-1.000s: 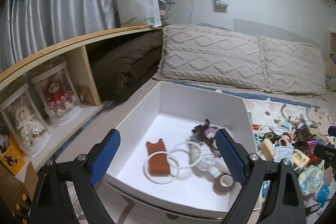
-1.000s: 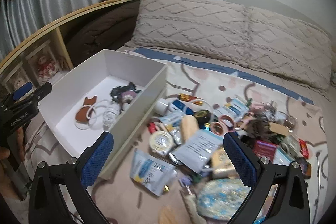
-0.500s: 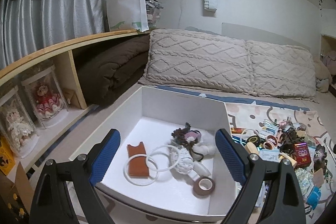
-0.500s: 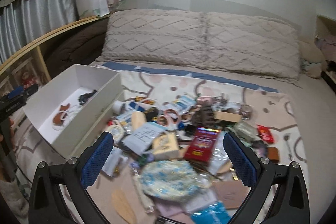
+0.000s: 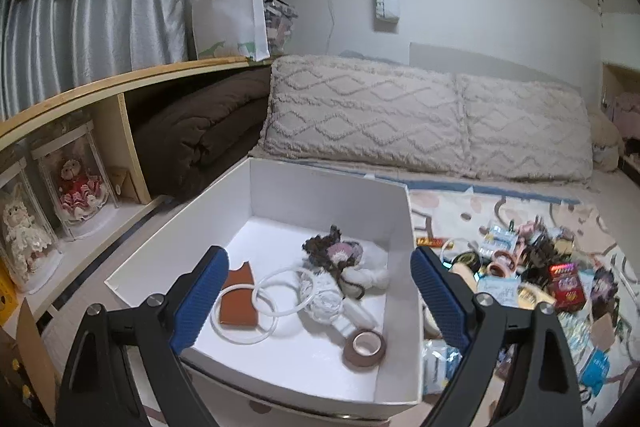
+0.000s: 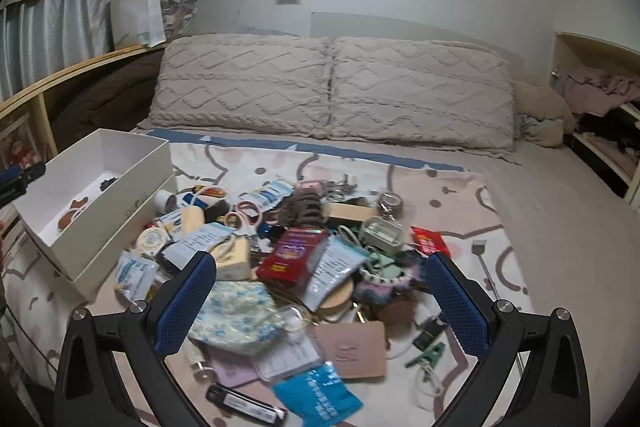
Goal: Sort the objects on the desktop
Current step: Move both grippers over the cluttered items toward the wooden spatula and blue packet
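Clutter [image 6: 304, 267] heaps just beside the white box [image 5: 332, 187], whose near floor lies bare.

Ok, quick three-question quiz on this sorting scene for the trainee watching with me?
1. True or false: the roll of brown tape lies inside the white box.
2. Which holds something: left gripper, right gripper, or neither?
3. On which side of the clutter pile does the box sit in the right wrist view?

Key: 1 true. 2 neither; the left jaws are opening with nothing gripped, the right are open. 3 left.
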`<state>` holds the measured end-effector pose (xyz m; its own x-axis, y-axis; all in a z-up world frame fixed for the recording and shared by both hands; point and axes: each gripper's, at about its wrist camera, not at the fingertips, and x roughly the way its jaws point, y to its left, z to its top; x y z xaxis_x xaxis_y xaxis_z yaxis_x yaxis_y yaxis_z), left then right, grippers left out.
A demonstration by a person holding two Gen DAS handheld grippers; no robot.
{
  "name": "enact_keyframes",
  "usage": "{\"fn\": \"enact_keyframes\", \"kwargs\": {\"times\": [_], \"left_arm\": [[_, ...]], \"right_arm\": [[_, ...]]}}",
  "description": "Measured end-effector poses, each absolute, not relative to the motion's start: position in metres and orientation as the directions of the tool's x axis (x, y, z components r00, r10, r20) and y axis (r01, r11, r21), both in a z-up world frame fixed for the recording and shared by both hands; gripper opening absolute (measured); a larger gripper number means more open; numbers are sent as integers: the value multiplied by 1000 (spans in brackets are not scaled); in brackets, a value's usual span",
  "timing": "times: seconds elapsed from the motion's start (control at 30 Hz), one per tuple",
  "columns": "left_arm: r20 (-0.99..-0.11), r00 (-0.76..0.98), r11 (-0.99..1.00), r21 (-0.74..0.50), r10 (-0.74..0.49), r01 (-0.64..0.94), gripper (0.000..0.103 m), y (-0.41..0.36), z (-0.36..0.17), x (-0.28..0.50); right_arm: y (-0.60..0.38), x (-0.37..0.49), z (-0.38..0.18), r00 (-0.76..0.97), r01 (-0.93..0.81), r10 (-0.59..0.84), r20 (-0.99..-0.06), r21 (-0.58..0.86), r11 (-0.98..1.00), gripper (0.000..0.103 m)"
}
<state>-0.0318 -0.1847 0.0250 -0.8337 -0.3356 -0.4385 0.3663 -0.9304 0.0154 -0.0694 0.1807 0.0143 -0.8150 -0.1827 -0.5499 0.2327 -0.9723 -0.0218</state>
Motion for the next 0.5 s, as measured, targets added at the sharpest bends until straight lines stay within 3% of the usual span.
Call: {"fn": "enact_keyframes", "kwargs": {"times": [0.5], "left_arm": [[-384, -887, -947, -84, -257, 311, 103, -172, 24, -24]], "right_arm": [[230, -58, -20, -838, 150, -164, -520, 69, -986, 103]]}}
